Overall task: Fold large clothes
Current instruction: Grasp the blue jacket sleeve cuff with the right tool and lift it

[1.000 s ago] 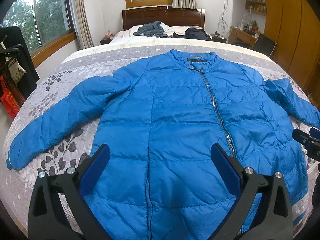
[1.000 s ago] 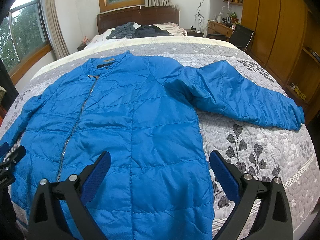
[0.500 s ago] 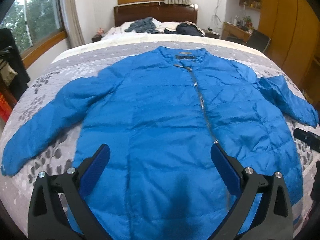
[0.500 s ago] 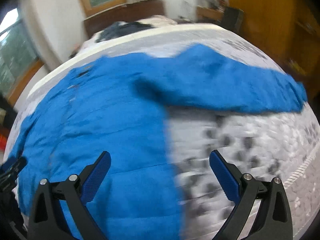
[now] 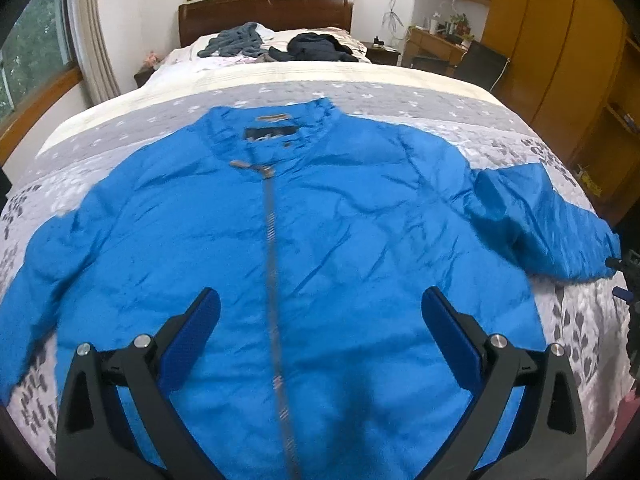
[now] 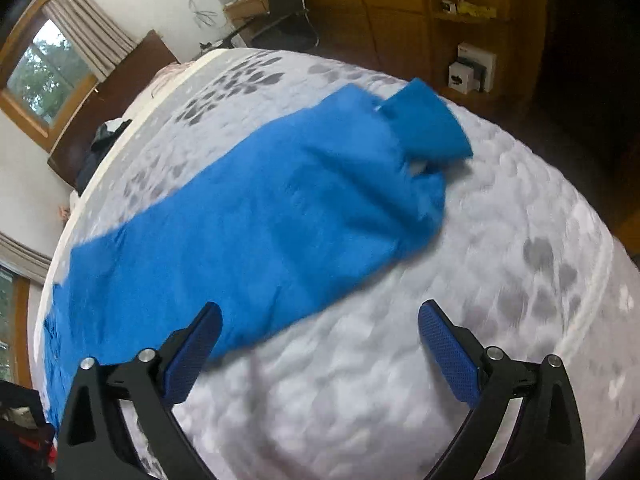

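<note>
While both tools hang wide open with nothing between their blue pads, the folding itself has not yet begun, to judge by how the jacket lies: this looks like the approach to the first grasp. The left tool hovers over the lower front of the jacket, about in line with the zipper, its jaws spread far apart and holding nothing. The right tool is tilted over the bedspread near the far sleeve, jaws just as wide and holding nothing; its left pad sits above the sleeve's lower edge while the right pad is over bare quilt. Its view is blurred, so fine detail of the cloth there cannot be made out. The likely next move is for the right tool to drop onto the sleeve near the cuff, pinch it, and carry it across the chest; that calls for catching the whole puffy layer, since the slick fabric may slip from a shallow bite. The jacket is a bright blue padded one, lying face up and zipped shut on the bed, collar toward the headboard, both sleeves spread outward, its surface creased. The right sleeve's cuff is turned at an angle to the rest of the sleeve.
</note>
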The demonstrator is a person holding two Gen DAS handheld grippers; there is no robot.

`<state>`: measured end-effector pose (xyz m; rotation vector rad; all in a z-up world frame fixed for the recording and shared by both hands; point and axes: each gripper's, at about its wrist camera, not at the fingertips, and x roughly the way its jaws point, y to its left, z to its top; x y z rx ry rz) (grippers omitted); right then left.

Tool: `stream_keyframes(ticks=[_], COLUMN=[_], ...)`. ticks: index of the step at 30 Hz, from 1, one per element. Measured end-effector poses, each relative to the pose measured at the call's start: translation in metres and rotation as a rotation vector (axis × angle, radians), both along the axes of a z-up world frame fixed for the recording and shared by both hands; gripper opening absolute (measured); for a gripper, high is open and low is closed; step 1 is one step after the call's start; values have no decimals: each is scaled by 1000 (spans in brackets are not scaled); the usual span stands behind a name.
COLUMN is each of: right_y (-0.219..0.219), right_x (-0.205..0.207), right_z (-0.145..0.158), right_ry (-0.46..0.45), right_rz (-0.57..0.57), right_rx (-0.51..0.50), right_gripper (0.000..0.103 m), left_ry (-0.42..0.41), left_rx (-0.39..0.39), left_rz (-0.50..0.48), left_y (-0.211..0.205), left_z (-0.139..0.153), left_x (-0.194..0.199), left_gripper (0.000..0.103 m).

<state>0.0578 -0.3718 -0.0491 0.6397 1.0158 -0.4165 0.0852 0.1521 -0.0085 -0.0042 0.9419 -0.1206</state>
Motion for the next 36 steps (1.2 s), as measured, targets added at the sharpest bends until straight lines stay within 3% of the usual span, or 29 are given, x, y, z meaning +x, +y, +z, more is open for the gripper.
stream_keyframes(ticks=[7, 9, 10, 12, 13, 14, 15, 23, 26, 30, 36], right_y=[-23, -26, -26, -27, -29, -30, -31, -33, -23, 15, 99], right_x=[25, 31, 33, 37, 39, 41, 41, 39, 33, 30, 45], right_z=[-5, -4, -3, 0, 1, 1, 3, 5, 21, 64, 114], right_ry=[-17, -9, -4, -5, -10, -26, -51, -52, -109, -233, -325], right_rz=[-20, -38, -40, -38, -39, -31, -15, -41, -28, 76, 261], right_rx=[-7, -41, -61, -72, -72, -52, -17, -13, -19, -26, -77], right_gripper=[89, 71, 67, 44, 38, 24, 17, 13, 12, 12, 12], left_ry=[5, 18, 23, 29, 29, 28, 27, 16, 26, 30, 21], left_rx=[15, 16, 14, 8, 6, 3, 1, -6, -24, -36, -45], left_rz=[-6, -4, -1, 6, 9, 11, 13, 26, 34, 68, 142], left_y=[-19, -17, -16, -12, -11, -9, -8, 13, 29, 55, 93], left_z=[-11, -15, -16, -17, -17, -16, -15, -6, -6, -8, -9], left_x=[12, 15, 15, 16, 16, 16, 15, 5, 1, -3, -12], left_gripper=[100, 100, 100, 100, 100, 100, 100, 100, 100, 100, 100])
